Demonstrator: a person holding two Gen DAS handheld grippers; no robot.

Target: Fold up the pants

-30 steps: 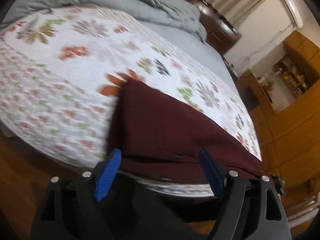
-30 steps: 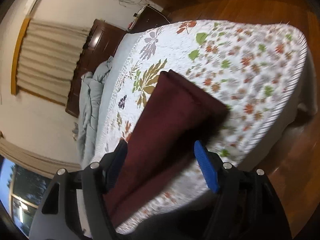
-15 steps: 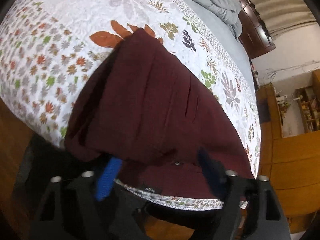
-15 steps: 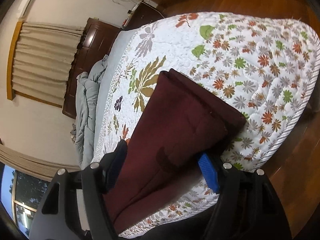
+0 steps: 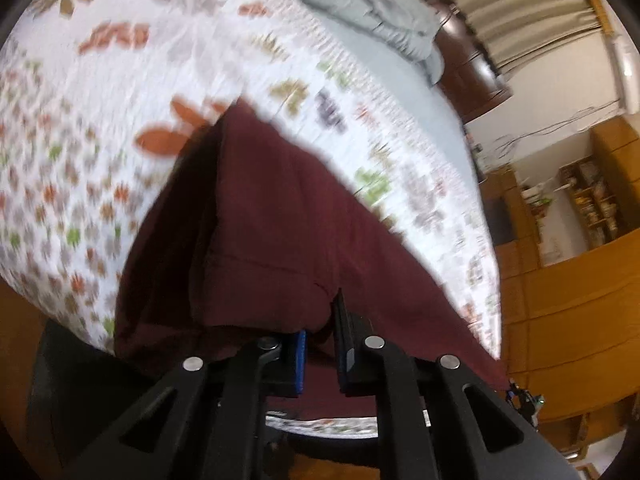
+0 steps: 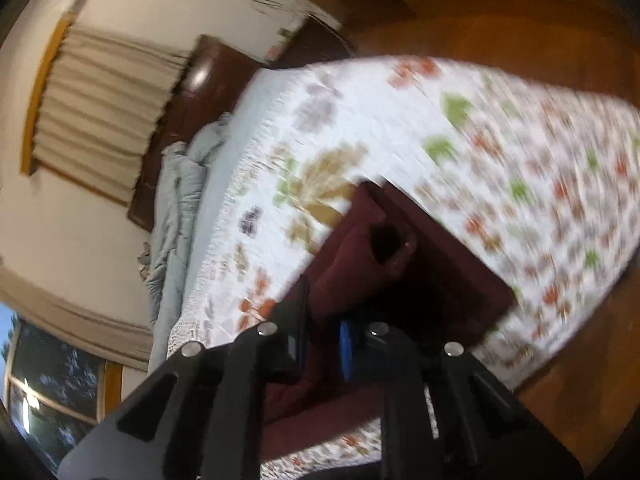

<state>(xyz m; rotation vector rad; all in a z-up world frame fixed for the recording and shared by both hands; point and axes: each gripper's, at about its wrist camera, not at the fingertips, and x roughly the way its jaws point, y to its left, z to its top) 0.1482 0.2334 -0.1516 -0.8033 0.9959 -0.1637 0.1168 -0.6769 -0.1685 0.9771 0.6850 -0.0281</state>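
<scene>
Dark maroon pants (image 5: 280, 216) lie folded lengthwise on the flowered quilt (image 5: 100, 128) near the bed's foot edge. In the left wrist view my left gripper (image 5: 320, 344) is shut on the near edge of the pants, cloth bunched up between its blue pads. In the right wrist view my right gripper (image 6: 324, 340) is shut on the other end of the pants (image 6: 420, 280), and the cloth rises from the quilt (image 6: 500, 152) in a raised fold in front of it. Both views are blurred by motion.
A grey-blue duvet (image 5: 372, 0) is heaped at the head of the bed by a dark wooden headboard (image 6: 192, 120). Wooden floor (image 6: 540, 28) surrounds the bed. Orange wooden cabinets (image 5: 580, 300) and shelves stand to the right. Curtains (image 6: 104, 116) hang behind the headboard.
Both grippers have closed from wide open onto the edge of the pants. The cloth has lifted and bunched at each grip, and the views have swung.
</scene>
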